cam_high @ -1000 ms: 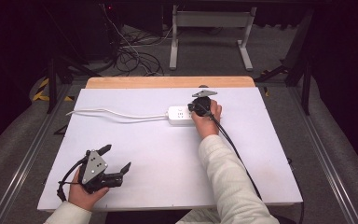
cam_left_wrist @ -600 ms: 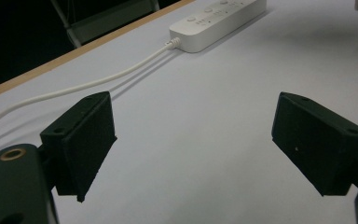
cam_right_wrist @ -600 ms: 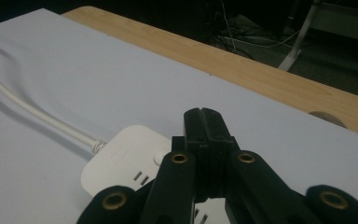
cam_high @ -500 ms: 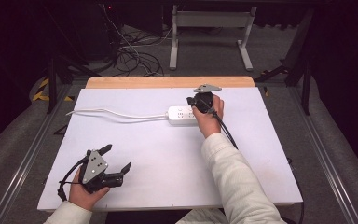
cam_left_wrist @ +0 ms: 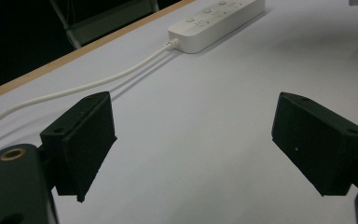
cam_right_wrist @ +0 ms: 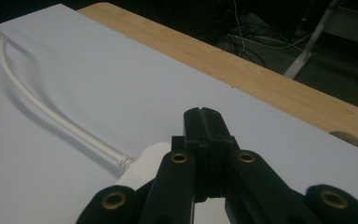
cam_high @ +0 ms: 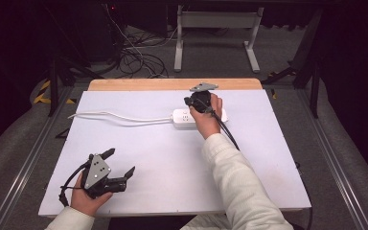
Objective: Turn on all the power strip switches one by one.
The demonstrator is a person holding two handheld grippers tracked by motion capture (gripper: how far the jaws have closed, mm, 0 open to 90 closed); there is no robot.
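White sheeting covers the table (cam_high: 172,167), with a wooden strip along its far edge. A white power strip (cam_high: 184,118) lies in the upper middle of the high view, its cord (cam_high: 120,116) trailing toward the left. The right gripper (cam_high: 199,101) sits directly over the strip, jaws pressed together with nothing visible between them. At lower left, the left gripper (cam_high: 120,165) rests near the table's front edge, jaws spread wide and empty, well apart from the strip.

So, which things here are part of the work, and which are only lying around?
Part of the work, as it seems:
- white power strip with its cord
- right gripper, shut, above the strip
- left gripper, open, near the table's front edge

Only lying around:
- cables on the floor
- metal stand
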